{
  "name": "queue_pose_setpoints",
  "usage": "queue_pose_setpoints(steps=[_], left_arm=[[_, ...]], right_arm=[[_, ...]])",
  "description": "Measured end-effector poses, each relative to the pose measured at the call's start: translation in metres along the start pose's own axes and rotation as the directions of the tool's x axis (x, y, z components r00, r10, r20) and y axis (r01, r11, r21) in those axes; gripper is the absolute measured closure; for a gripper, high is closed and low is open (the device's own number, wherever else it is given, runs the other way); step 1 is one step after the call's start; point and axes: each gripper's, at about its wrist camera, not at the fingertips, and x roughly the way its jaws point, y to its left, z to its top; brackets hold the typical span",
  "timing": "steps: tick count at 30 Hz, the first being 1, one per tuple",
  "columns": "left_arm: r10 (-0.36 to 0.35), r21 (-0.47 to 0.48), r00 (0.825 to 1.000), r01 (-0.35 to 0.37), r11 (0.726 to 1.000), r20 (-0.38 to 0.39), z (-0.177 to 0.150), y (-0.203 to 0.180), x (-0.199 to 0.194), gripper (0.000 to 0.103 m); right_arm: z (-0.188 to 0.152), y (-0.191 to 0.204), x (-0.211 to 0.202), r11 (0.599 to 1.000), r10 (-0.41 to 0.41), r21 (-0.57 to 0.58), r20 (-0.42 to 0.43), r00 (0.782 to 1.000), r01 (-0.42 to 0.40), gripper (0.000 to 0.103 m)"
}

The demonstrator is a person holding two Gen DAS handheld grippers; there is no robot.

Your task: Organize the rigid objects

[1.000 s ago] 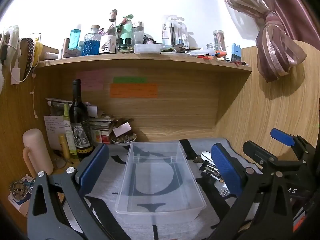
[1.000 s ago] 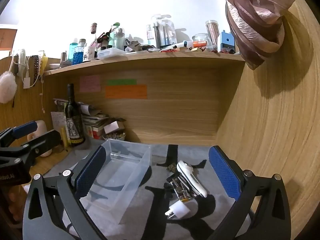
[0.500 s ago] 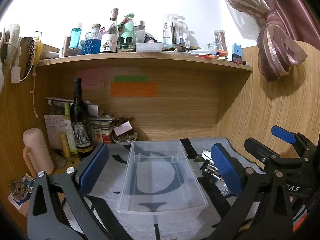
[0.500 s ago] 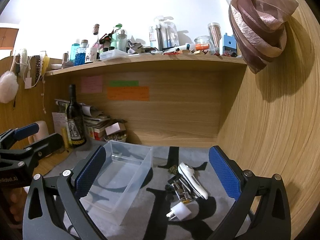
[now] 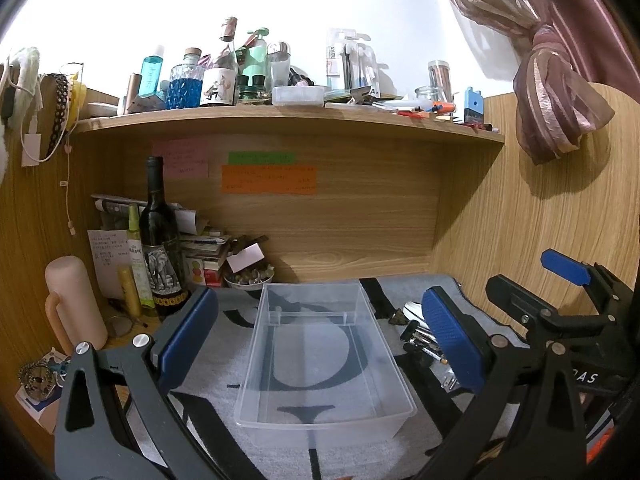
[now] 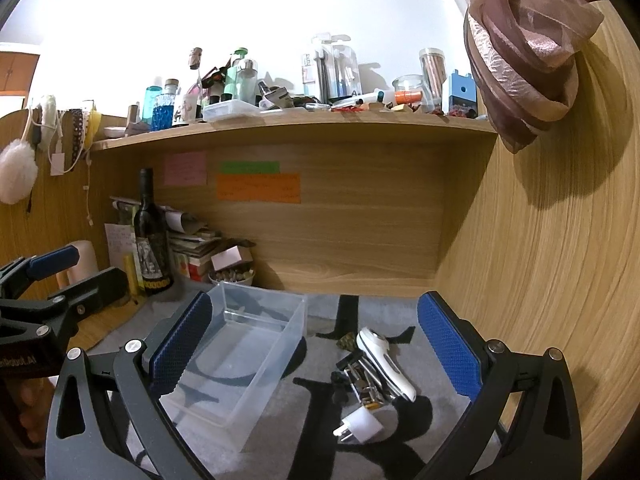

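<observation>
Little has shifted since earlier. From the left wrist, the left gripper [image 5: 320,328] gapes wide and empty above the clear bin [image 5: 324,360]. From the right wrist, the right gripper [image 6: 316,344] gapes empty too; small tools [image 6: 372,372] lie at 5 o'clock from the bin.

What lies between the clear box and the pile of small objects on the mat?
Only bare mat, grey with black letters; the right wrist view shows it best. The box and the pile stay apart.
</observation>
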Motion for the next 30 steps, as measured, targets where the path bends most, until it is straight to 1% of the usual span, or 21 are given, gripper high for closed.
queue_pose_setpoints(steps=[30], left_arm=[[0.003,-0.002,1.0,-0.003,1.0,0.004,0.0009,0.0043,-0.0013,0.0]], right_arm=[[0.0003,-0.0037,0.0047,1.0,-0.002,-0.001,-0.015,1.0,0.002,0.0]])
